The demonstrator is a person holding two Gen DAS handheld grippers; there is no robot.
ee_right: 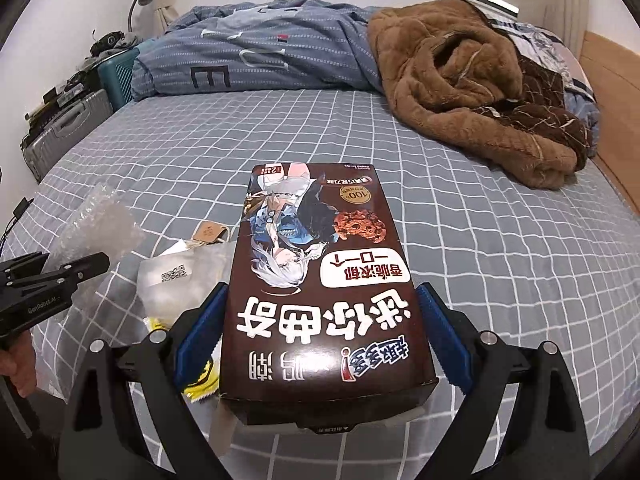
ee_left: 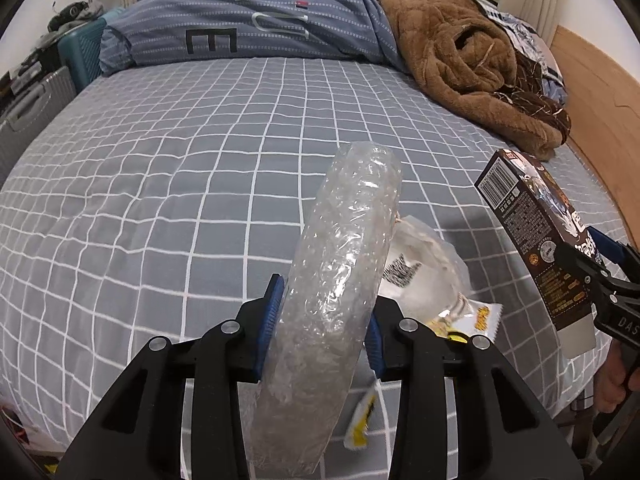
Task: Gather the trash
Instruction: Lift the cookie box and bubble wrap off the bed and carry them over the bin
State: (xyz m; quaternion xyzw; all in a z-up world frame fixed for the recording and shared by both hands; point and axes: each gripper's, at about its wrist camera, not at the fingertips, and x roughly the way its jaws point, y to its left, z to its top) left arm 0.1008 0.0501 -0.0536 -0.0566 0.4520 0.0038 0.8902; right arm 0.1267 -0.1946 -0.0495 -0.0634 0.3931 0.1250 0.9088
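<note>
My left gripper point(ee_left: 324, 320) is shut on a roll of clear bubble wrap point(ee_left: 344, 280) and holds it above the bed. It also shows in the right wrist view point(ee_right: 96, 224) at the left. My right gripper point(ee_right: 324, 320) is shut on a dark brown cookie box point(ee_right: 320, 288), held above the bed; the box shows in the left wrist view point(ee_left: 536, 240) at the right. On the sheet between them lie a clear plastic bag point(ee_right: 180, 280), a yellow-white wrapper point(ee_left: 476, 320) and a small brown paper tag point(ee_right: 208, 234).
The bed point(ee_right: 500, 260) has a grey checked sheet. A blue-grey duvet point(ee_right: 260, 48) lies at the far end and a brown fleece blanket point(ee_right: 460, 92) at the far right. Suitcases point(ee_right: 64, 136) stand left of the bed. A wooden headboard point(ee_left: 592, 100) runs along the right.
</note>
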